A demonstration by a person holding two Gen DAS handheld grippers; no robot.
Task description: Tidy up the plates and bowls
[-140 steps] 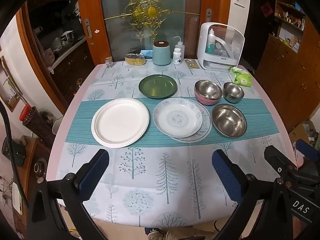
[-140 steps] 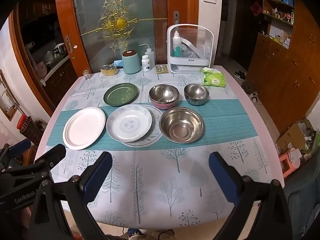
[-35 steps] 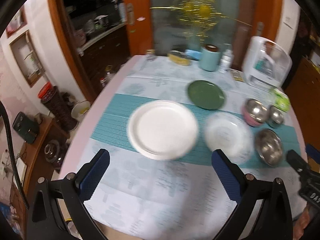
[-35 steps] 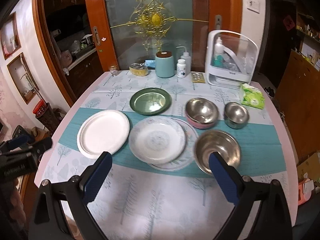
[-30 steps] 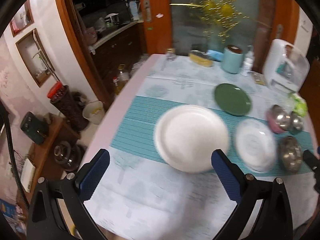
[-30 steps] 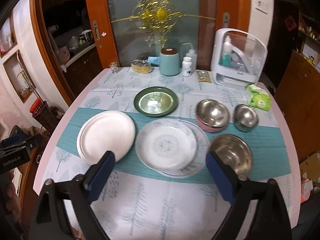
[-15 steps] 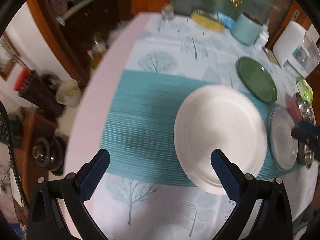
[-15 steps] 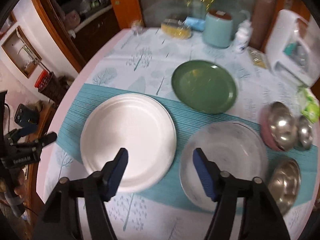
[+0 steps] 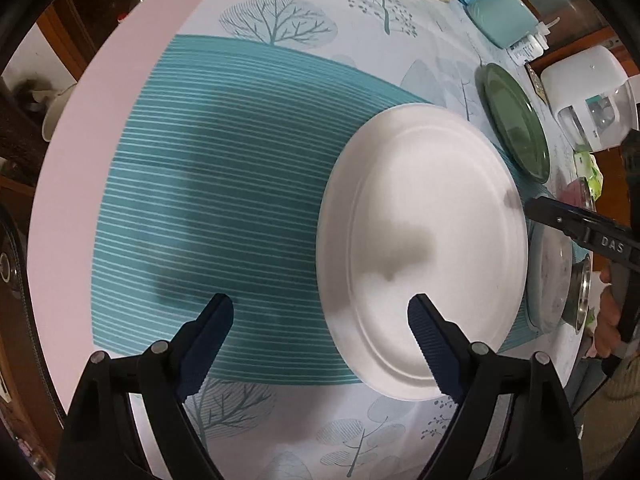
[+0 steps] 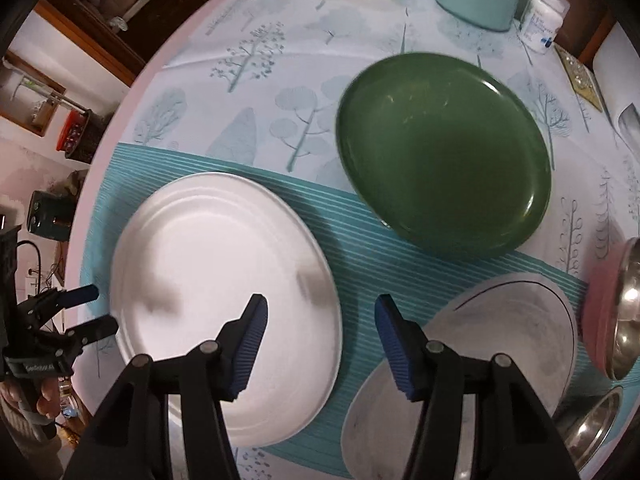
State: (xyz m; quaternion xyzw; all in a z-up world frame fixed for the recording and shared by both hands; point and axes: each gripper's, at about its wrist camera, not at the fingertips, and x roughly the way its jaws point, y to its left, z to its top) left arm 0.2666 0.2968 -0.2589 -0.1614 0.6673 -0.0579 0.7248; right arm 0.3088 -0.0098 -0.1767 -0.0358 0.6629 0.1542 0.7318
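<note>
Both grippers have dropped toward the white plate [image 9: 420,240] — left gripper [image 9: 320,320] and right gripper [image 10: 318,318] straddle opposite rims, fingers closing, nothing gripped. Nothing stacked yet — green plate [image 10: 440,152] and bowls remain spread across the surface.

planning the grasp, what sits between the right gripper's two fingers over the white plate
In the right wrist view, the white plate's right rim and a bare strip of striped teal runner lie between the closing jaws of the right gripper; its pads press on nothing.
</note>
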